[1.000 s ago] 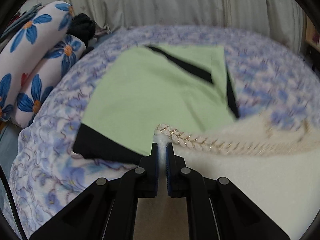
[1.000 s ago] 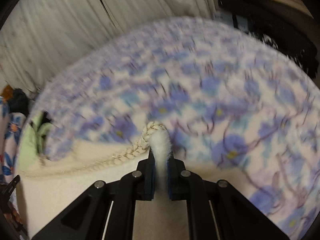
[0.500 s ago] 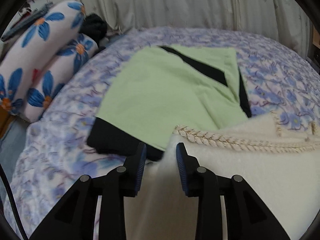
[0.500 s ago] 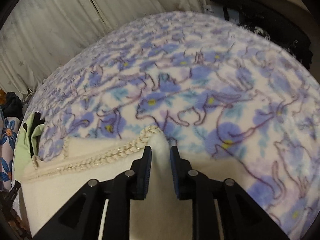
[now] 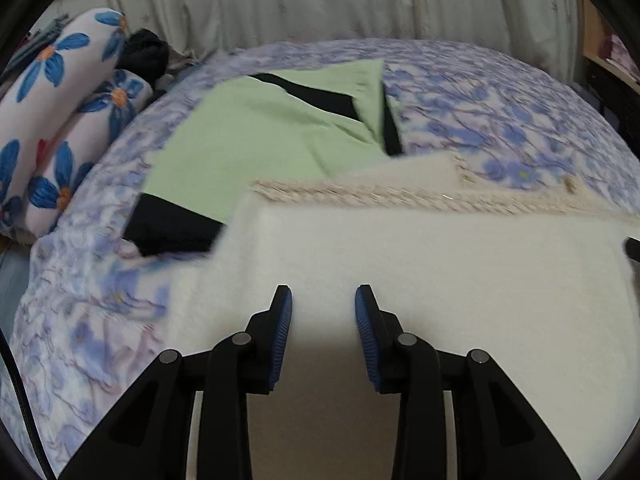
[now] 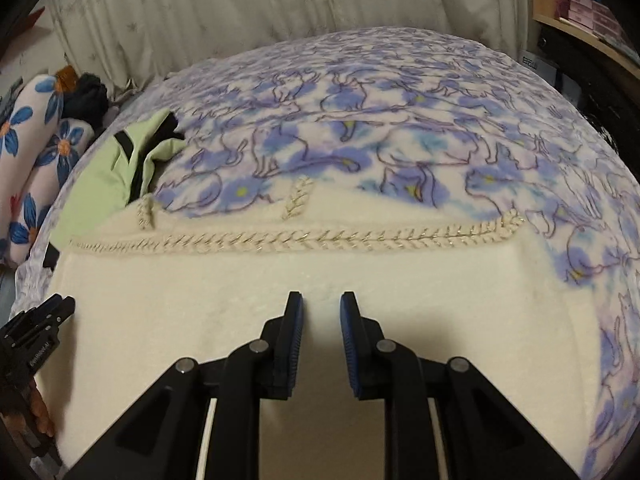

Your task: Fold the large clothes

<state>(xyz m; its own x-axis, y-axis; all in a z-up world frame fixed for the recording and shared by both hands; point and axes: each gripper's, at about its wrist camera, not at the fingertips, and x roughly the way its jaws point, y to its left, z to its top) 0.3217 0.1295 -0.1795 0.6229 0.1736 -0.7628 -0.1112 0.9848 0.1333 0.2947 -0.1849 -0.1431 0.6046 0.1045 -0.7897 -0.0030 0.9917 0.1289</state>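
**Both corners let go, cream garment lies folded on the bed**

The bed [image 6: 400, 120], covered with a blue and purple cat-print blanket, fills both views. On it, toward the camera side, lies the cream garment [image 6: 280, 288], a large fleecy piece spread flat. Its long axis runs from left to right across both views, and its far edge carries a braided trim [image 6: 320, 236] that follows the same line. Beyond its left end, partly under that corner, lies a green and black garment [image 5: 256, 140], already folded. Further left, flower-print pillows [image 5: 52, 120] lie at the side of the bed.

The left hand-held gripper [image 5: 323, 300] hovers over the left part of the cream garment, its jaws spread, having just been opening further, with nothing between them; only fleece shows below. The right hand-held gripper [image 6: 320, 304] is over the middle-right part, its jaws a little apart and also empty.

In my judgement the fold along the trim is laid down, and the next fold must go across the long axis. The garment lies straight ahead of and under both grippers. Its right end, by the curled trim corner, is nearer to the right hand; the left end, by the green garment, is nearer to the left hand.
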